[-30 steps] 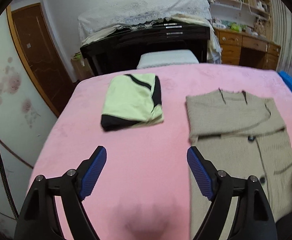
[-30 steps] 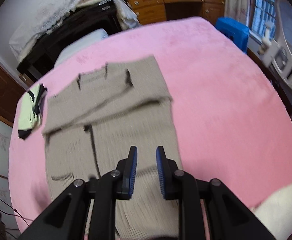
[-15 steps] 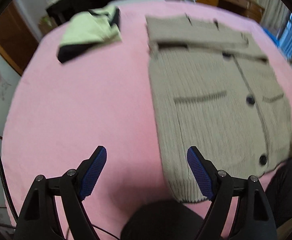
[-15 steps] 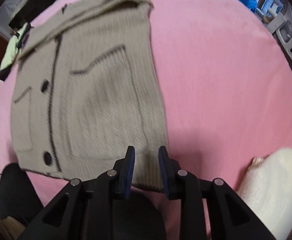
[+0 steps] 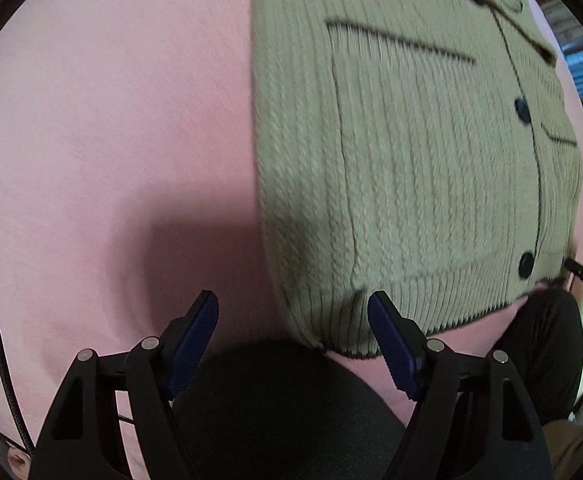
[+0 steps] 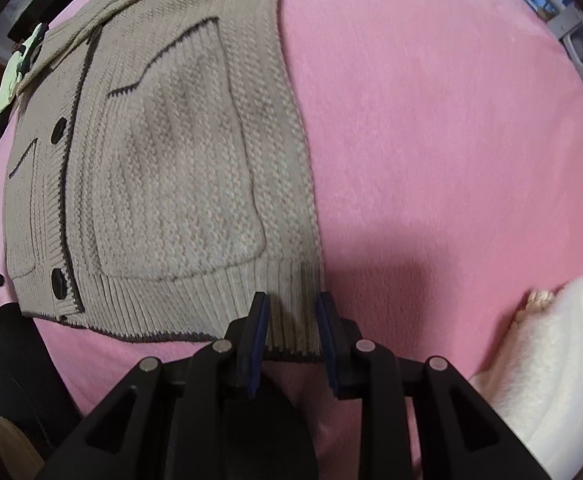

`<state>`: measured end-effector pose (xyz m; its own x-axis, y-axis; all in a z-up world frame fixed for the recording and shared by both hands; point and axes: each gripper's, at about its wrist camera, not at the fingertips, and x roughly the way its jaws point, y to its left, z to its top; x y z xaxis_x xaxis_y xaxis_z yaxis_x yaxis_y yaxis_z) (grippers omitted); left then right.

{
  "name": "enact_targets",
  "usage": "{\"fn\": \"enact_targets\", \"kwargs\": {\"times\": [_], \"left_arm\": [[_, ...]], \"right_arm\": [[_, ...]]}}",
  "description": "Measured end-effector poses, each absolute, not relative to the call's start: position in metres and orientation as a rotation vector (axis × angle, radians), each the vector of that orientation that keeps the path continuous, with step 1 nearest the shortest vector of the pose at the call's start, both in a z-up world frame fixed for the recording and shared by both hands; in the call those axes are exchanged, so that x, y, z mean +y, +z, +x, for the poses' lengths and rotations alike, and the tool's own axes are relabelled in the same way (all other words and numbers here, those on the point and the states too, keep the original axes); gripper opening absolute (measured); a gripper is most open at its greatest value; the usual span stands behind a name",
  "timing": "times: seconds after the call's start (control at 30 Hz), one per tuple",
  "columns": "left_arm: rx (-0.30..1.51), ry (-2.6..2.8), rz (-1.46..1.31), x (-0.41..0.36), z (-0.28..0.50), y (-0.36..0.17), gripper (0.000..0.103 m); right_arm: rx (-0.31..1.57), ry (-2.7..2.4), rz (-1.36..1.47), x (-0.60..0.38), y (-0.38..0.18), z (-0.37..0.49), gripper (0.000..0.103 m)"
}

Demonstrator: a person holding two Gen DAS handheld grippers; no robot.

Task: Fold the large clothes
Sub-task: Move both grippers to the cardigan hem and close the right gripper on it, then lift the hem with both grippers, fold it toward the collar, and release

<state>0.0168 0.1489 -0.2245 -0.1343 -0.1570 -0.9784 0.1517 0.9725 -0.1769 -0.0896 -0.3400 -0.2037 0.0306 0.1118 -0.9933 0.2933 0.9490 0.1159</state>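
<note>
One beige cardigan (image 6: 163, 168) flat on pink bed (image 6: 431, 140), two pockets, two buttons visible per view. Left hand-held gripper (image 5: 291, 316) wide, closing, over near-left hem corner. Right hand-held gripper (image 6: 291, 312) narrow, straddling near-right hem corner; grip unclear.

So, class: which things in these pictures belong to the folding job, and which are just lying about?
Part of the job:
beige cardigan
left gripper, jaws closing at its hem corner
right gripper, over the other hem corner
pink blanket

Lying about:
folded green garment
white fluffy item
</note>
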Motion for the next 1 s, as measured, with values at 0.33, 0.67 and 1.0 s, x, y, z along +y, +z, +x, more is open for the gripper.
{"fn": "enact_targets", "kwargs": {"times": [0.33,0.67,1.0], "left_arm": [[1.812,-0.352,-0.01,0.148,0.007,-0.262,0.069],[1.884,-0.37,0.063,0.152,0.026,-0.269,0.072],[1.907,-0.317,0.079,0.143,0.033,-0.263,0.076]], "right_arm": [[1.54,-0.119,0.425,-0.358,-0.212,-0.104,0.026],[1.54,-0.099,0.438,-0.377,-0.212,-0.115,0.026],[1.563,-0.073,0.409,-0.367,-0.229,-0.105,0.026]]}}
